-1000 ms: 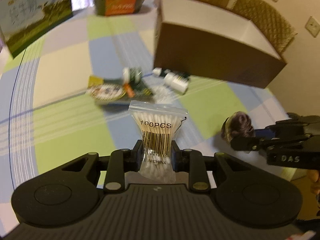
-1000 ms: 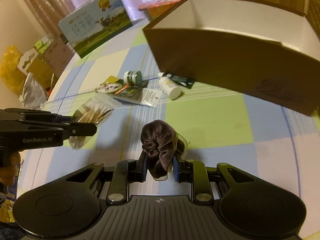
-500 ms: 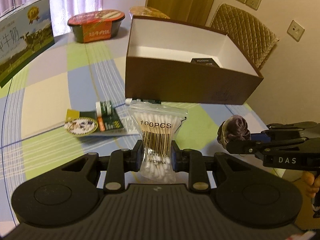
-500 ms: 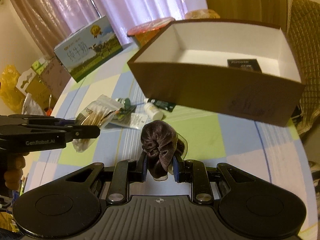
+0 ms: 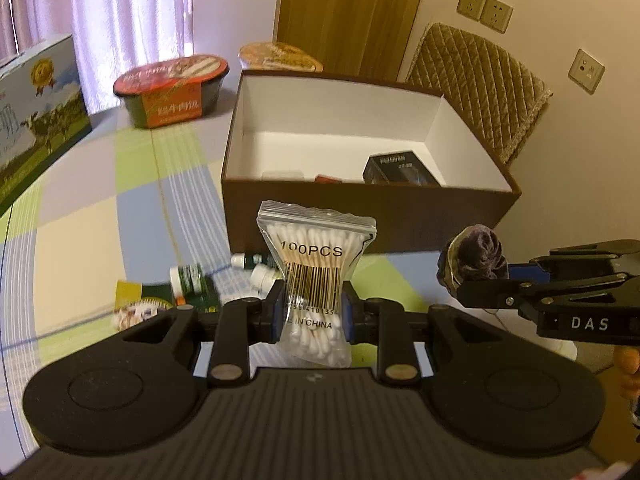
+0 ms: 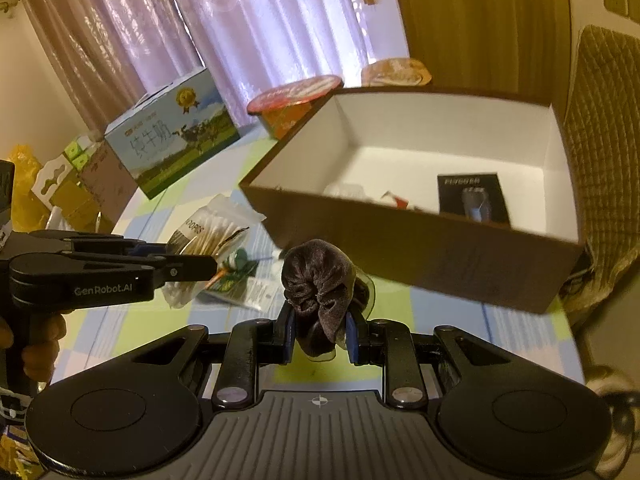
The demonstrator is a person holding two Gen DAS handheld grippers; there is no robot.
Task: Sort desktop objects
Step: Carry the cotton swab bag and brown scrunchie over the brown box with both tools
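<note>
L gripper (image 5: 313,312) clamped on cotton-swab bag (image 5: 316,268), bag upright, long axis vertical; R gripper (image 6: 320,336) clamped on dark scrunchie (image 6: 318,280); open brown box (image 5: 472,216) lies ahead & below both, R side nearer its near wall; probably drop-in next; bottles (image 5: 188,280) left on table.

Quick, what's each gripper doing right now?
Left gripper: shut on the cotton swab bag.
Right gripper: shut on the dark velvet scrunchie.

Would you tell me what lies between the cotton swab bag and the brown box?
In the left wrist view, small white-capped bottles lie on the tablecloth between the cotton swab bag and the brown box.
</note>
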